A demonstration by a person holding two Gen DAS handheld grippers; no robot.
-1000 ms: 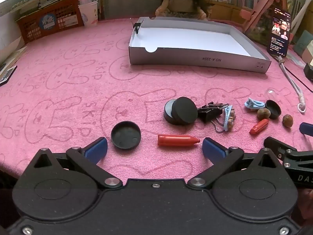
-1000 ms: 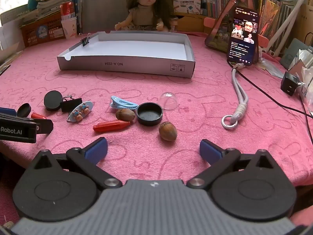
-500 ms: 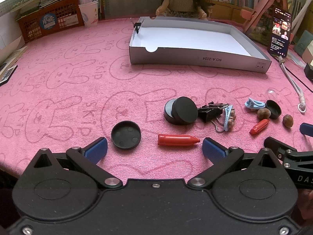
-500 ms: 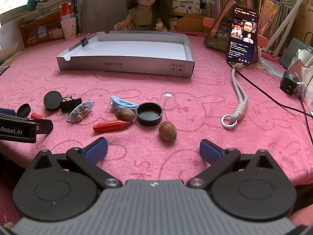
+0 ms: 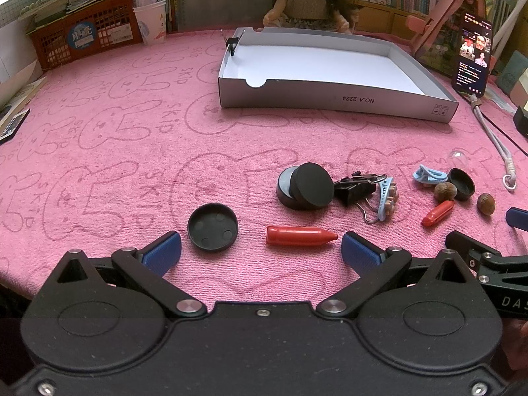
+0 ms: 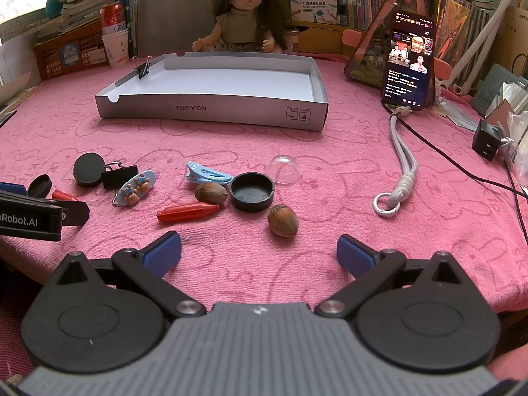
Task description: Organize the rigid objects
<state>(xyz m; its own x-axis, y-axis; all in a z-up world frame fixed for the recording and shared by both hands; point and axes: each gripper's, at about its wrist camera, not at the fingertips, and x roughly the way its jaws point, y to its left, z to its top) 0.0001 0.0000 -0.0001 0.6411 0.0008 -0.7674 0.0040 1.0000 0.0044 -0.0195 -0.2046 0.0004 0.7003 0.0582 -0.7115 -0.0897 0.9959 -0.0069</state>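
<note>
Small rigid objects lie scattered on the pink surface (image 5: 132, 138), whose towel cover is printed with rabbits and the word "SKIP". Nearest the left tool (image 5: 261, 251) are an upturned black cap (image 5: 213, 227) and a red bullet-shaped piece (image 5: 300, 236), both just ahead of its blue pads and apart from them. Its jaws stand wide open and hold nothing. Further on sit a black round tin (image 5: 305, 186) with its lid leaning on it, a black binder clip (image 5: 354, 188) and a blue hair clip with bears (image 5: 386, 198).

The right tool (image 6: 259, 251) is likewise spread wide and empty. Ahead of it lie a hazelnut (image 6: 282, 220), a second hazelnut (image 6: 210, 192), another black cap (image 6: 252, 191), a second red piece (image 6: 188, 212), a plain blue hair clip (image 6: 208, 174) and a clear dome (image 6: 283, 169). The side of the left tool, seen at the left edge of the right wrist view, reads "Robot.AI".

Behind the objects stands a white cardboard tray (image 6: 211, 110), empty inside, its front wall marked "NO.A-2224" upside down; a binder clip (image 6: 142, 69) grips its far left wall. A doll (image 6: 246, 16) sits behind it, and a phone (image 6: 409, 62) with a lit screen is propped to the right.
</note>
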